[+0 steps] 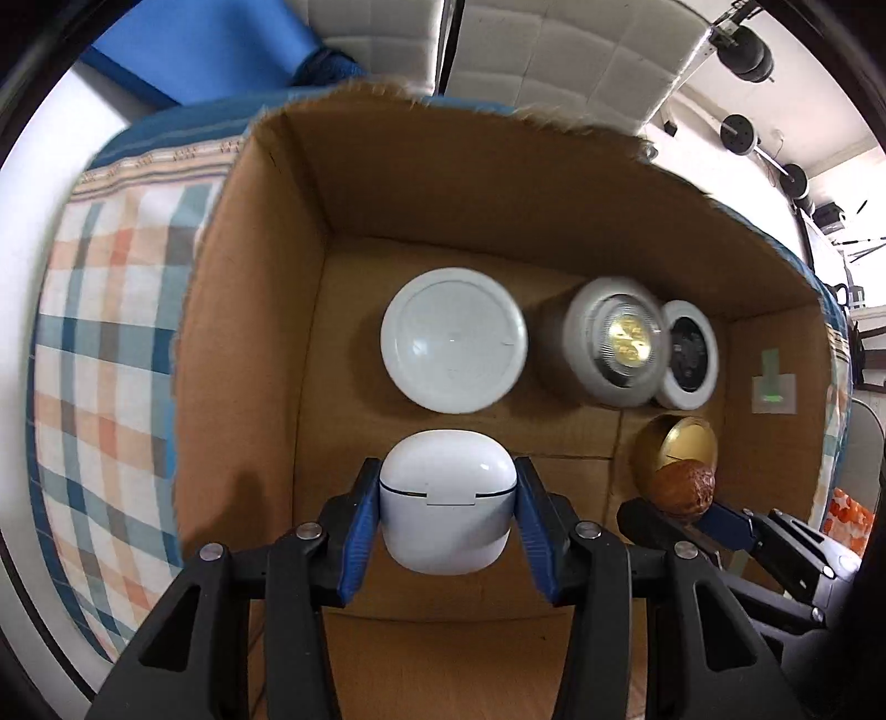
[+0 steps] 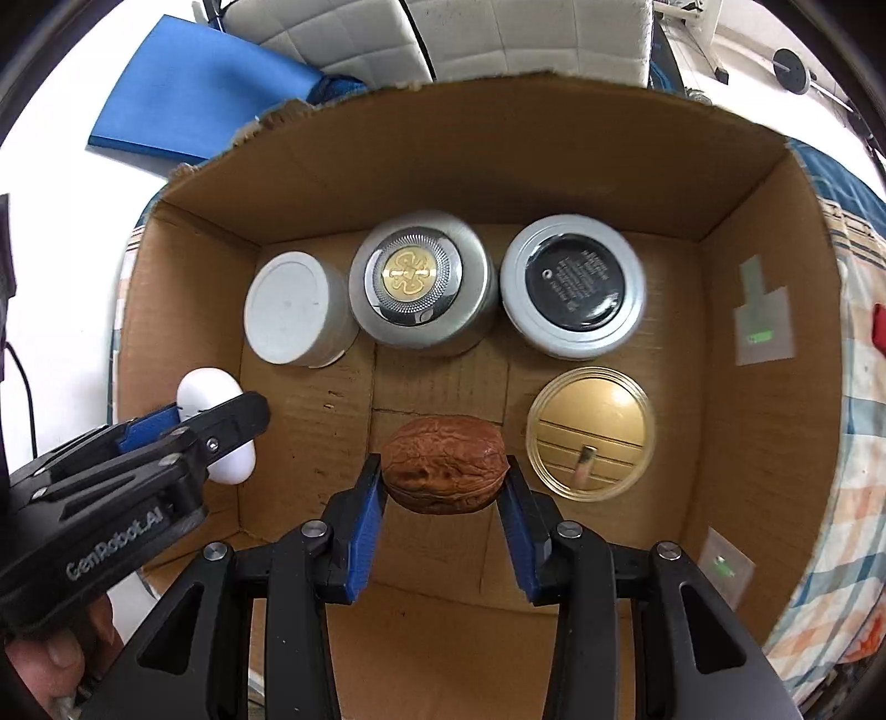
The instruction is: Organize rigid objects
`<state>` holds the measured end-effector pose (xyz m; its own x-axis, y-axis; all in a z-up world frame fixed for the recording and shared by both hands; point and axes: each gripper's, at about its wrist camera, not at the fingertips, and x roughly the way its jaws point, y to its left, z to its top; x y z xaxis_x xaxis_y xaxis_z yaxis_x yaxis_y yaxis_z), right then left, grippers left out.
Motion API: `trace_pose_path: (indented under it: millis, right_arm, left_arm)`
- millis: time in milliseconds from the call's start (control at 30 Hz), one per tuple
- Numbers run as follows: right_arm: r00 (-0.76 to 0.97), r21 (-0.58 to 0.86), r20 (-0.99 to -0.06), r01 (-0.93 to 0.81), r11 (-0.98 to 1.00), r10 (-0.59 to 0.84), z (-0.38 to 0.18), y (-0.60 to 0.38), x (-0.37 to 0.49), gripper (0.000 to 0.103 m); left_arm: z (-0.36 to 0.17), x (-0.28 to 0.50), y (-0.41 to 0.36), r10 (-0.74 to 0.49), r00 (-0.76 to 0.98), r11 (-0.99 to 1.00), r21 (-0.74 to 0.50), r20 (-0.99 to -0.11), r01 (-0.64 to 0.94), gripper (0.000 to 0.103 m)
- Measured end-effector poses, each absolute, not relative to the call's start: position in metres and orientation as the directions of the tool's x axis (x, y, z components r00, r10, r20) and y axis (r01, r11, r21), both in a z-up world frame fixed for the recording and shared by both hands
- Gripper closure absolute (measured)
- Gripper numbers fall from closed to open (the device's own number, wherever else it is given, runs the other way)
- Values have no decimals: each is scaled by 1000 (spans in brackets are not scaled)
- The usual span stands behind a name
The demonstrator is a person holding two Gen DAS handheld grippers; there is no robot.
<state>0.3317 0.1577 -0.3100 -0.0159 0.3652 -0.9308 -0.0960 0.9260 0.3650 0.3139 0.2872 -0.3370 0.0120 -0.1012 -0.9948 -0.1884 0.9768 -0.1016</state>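
Observation:
My left gripper (image 1: pixel 447 498) is shut on a white earbud case (image 1: pixel 446 501) and holds it over the left part of a cardboard box (image 1: pixel 249 332); the case also shows in the right wrist view (image 2: pixel 207 390). My right gripper (image 2: pixel 443 476) is shut on a brown walnut (image 2: pixel 444 464) above the box floor (image 2: pixel 310 404); the walnut also shows in the left wrist view (image 1: pixel 682 488). Along the back of the box stand a white jar (image 2: pixel 290 307), a silver jar with a gold emblem (image 2: pixel 415 279) and a silver jar with a black top (image 2: pixel 576 285). A gold lid (image 2: pixel 590 432) lies in front right.
The box sits on a plaid cloth (image 1: pixel 105 360). A blue mat (image 2: pixel 188 94) and a white quilted cushion (image 2: pixel 443 33) lie behind the box. Taped labels (image 2: pixel 761 327) stick to the box's right wall. Dumbbells (image 1: pixel 742 135) hang at the far right.

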Motion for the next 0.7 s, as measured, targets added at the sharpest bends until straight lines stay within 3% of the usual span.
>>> trace_pose_path:
  millis: [367, 500, 567, 700]
  right_arm:
    - [-83, 336, -941, -97, 937, 329, -355, 173, 353, 60]
    - [-90, 334, -941, -79, 939, 327, -358, 174, 361, 59]
    - [-85, 336, -940, -70, 939, 330, -357, 171, 363, 49]
    - [-79, 336, -940, -65, 940, 331, -350, 160, 366, 47]
  left_arm:
    - [-364, 332, 300, -130, -51, 973, -117, -990, -201, 58]
    - [-363, 330, 304, -149, -54, 967, -134, -987, -217, 51]
    - [-360, 330, 303, -153, -49, 966, -138, -987, -217, 46]
    - [-344, 326, 297, -149, -19, 967, -142, -989, -213, 32]
